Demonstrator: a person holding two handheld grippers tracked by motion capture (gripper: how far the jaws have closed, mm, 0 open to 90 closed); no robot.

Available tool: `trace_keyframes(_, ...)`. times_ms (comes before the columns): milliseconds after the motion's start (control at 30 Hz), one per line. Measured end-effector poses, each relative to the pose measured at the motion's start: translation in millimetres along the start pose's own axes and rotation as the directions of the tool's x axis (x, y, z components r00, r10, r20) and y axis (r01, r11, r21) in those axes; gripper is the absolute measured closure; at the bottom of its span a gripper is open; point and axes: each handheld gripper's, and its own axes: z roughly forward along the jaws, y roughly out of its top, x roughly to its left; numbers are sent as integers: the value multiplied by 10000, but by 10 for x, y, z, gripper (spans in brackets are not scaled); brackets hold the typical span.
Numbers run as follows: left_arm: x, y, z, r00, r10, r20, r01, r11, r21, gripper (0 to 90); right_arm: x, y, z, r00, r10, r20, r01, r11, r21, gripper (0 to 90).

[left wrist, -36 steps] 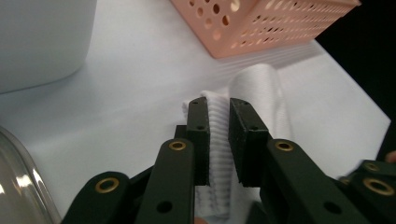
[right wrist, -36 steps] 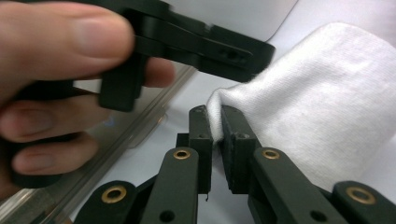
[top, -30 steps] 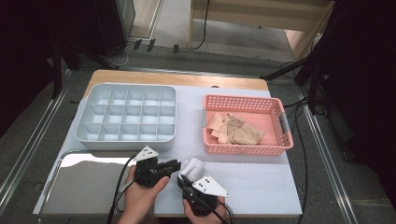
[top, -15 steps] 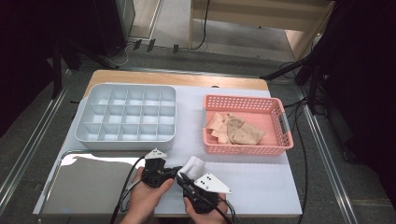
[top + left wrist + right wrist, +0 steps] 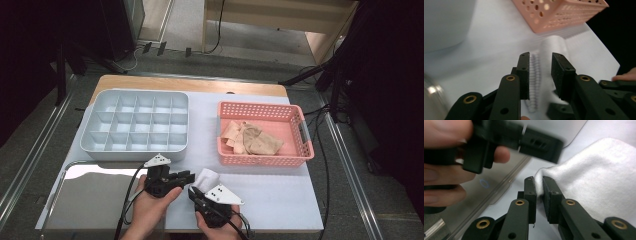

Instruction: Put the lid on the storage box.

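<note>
White cloth (image 5: 599,177) edge pinched in right gripper (image 5: 538,185) fingers — rest cut off.

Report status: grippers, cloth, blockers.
Right gripper pinching white cloth edge. Left gripper just opened, cloth between its jaws, not pinched. Nothing blocking.

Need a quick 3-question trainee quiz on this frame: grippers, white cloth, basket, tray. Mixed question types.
1. True or false: the right gripper is pinching an edge of the white cloth.
2. What lies in the pink basket? A) beige cloths B) bottles C) nothing
3. How many rows of compartments does the grey tray have?

Key:
1. True; its jaws are closed on a fold at the cloth's edge.
2. A; the beige cloths lie in a crumpled pile.
3. Three rows.
</note>
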Motion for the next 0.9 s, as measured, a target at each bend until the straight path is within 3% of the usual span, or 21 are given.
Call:
trace_keyframes(133, -25, 11, 77, 9991, 259, -329, -250, 9993, 276, 788, 22, 0, -11, 9998, -175, -53, 176, 9998, 33, 727)
trace_keyframes(267, -3, -2, 77, 9978, 381, -546, -362, 9987, 359, 801, 21, 9, -158, 9997, -230, -81, 230, 9997, 21, 671)
trace_keyframes(400, 8, -15, 89, 9978, 320, -575, -300, 9989, 364, 791, -50, 42, -409, 9992, -9, 408, 31, 9985, -552, 741)
trace_keyframes(500, 7, -22, 96, 9978, 299, -593, -279, 9990, 336, 791, -132, 45, -494, 9953, 155, 954, -96, 9980, -621, 783)
trace_keyframes(700, 12, -21, 89, 9976, 259, -641, -245, 9994, 230, 761, -190, 20, -369, 9941, 211, 1064, -186, 9995, -246, 782)
trace_keyframes(900, 44, 5, 28, 9999, -56, -116, 55, 10000, -48, 647, -178, -14, -227, 9930, 12, 1184, -22, 10000, 85, 786)
